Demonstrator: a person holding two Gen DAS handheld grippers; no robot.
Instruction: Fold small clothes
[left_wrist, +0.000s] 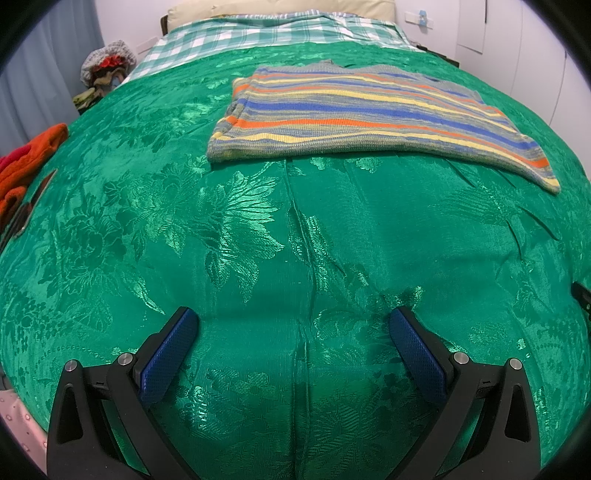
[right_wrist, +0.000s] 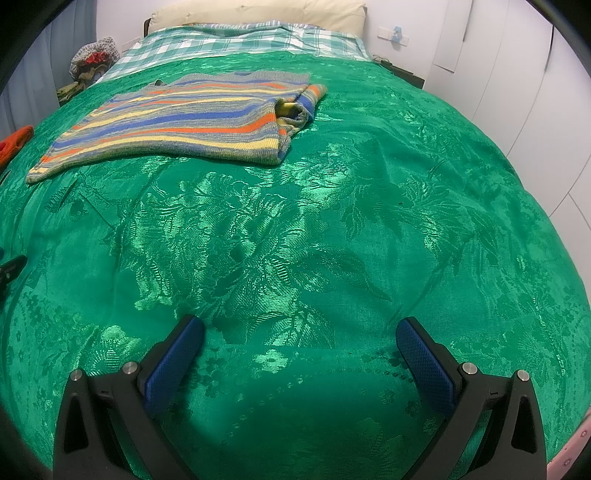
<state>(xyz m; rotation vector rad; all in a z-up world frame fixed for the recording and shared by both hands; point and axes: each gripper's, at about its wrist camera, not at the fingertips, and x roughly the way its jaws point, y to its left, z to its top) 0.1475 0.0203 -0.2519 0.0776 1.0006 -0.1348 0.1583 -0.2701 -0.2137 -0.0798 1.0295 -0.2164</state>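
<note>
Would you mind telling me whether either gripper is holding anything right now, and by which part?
Nothing is held: the left gripper and right gripper are both open above the green bedspread, short of the striped sweater.

The sweater (left_wrist: 369, 114) is showing grey, blue, orange and yellow stripes, the bedspread (left_wrist: 258, 240) is shining green with a floral weave, and the sheet (left_wrist: 258, 33) is looking green-white checked.

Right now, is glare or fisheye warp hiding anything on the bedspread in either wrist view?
Left wrist view: sheen flares on the bedspread florals, the sweater reads sharp, the edges bow and vignette. Right wrist view: similar sheen mid-bed, a soft shadow near the fingers, the sweater's folded end clear.
</note>
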